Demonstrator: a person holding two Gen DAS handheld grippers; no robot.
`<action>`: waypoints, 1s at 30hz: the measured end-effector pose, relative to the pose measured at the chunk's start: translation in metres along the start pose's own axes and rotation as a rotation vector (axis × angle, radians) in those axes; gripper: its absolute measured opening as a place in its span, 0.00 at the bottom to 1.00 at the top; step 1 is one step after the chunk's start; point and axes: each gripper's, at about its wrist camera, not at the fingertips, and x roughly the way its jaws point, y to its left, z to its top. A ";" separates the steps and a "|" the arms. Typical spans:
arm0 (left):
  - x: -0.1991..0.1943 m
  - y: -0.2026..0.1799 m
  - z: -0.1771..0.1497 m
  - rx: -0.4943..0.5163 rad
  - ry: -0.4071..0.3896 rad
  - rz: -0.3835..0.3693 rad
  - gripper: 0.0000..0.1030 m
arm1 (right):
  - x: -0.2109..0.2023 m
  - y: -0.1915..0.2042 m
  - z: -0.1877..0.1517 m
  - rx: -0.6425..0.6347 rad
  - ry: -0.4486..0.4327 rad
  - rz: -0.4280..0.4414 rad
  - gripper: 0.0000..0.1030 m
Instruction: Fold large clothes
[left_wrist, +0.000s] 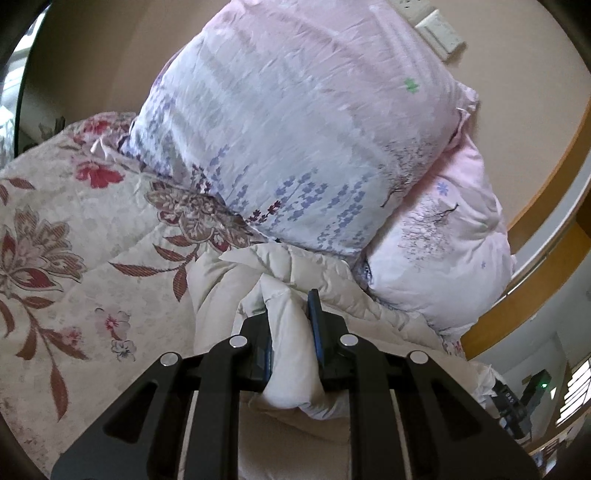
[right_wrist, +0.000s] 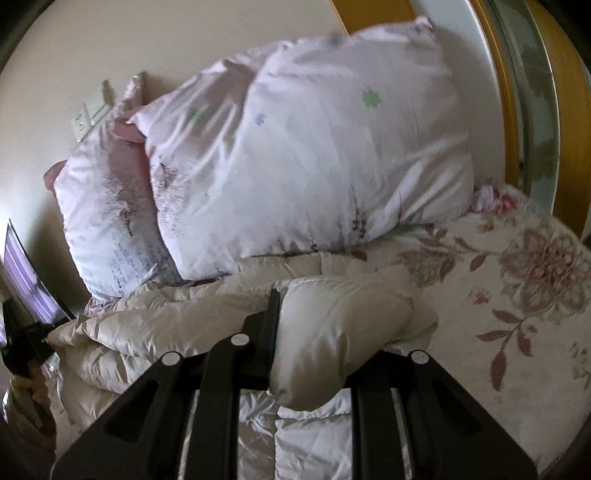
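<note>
left gripper (left_wrist: 290, 325) pinches cream jacket (left_wrist: 288, 354); right gripper (right_wrist: 332, 332) too

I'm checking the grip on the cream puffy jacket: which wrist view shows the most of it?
The right wrist view: the cream puffy jacket spreads across its lower half, with the right tongs clamping a fold. The left wrist view shows only a bunched part in the left tongs.
</note>
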 end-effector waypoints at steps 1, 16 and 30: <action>0.004 0.002 0.000 -0.008 0.005 -0.001 0.15 | 0.005 -0.002 0.000 0.013 0.010 0.000 0.16; 0.034 0.018 0.004 -0.120 0.058 -0.041 0.24 | 0.047 -0.019 0.009 0.180 0.075 0.022 0.59; -0.014 0.007 0.018 -0.126 -0.160 -0.067 0.76 | 0.013 -0.033 0.029 0.200 -0.056 -0.047 0.78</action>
